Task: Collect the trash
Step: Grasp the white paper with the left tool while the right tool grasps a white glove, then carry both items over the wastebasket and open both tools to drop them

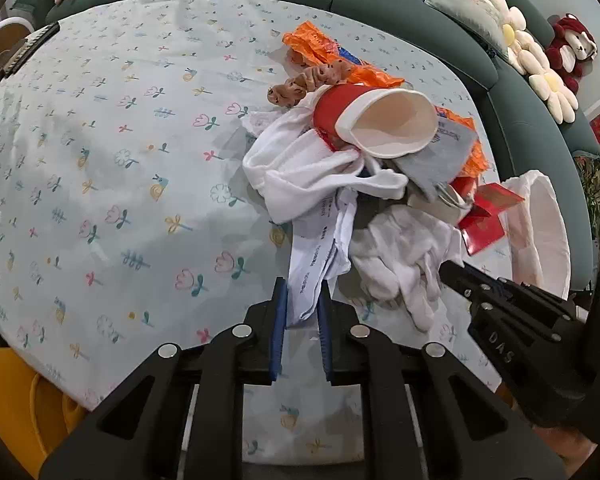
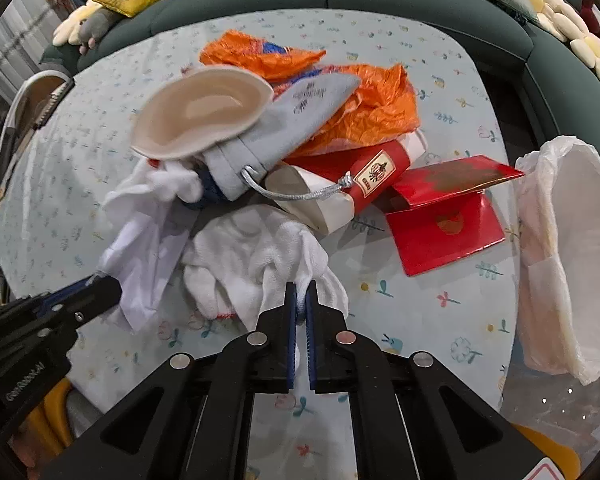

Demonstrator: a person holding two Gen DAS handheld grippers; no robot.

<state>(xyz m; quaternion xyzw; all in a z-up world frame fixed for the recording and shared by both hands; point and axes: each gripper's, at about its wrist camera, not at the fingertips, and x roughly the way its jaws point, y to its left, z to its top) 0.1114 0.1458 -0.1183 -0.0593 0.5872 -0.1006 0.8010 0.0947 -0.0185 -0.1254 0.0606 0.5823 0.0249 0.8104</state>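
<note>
Gripping from both sides, the person is working the trash pile in the middle of the worktop (image 1: 112,128). The left claw (image 1: 302,312) is clamped on a white printed paper (image 1: 316,252), which is running away from it up into the heap, its long axis roughly in line with the fingers. The right claw (image 2: 301,312) is pinched on the near edge of a white cloth (image 2: 244,256), which is spreading up and left of it. The bin bag (image 2: 572,248) is gaping open at the worktop's right edge, so the right claw is sitting nearer to it and looks likely to have the shorter carry. Counting the rest: two cups, one (image 2: 204,110) lying on its side on top, one red (image 2: 340,184); one orange wrapper (image 2: 364,100); one grey pouch (image 2: 288,128); one red card (image 2: 448,220); a second white cloth (image 1: 300,160).
</note>
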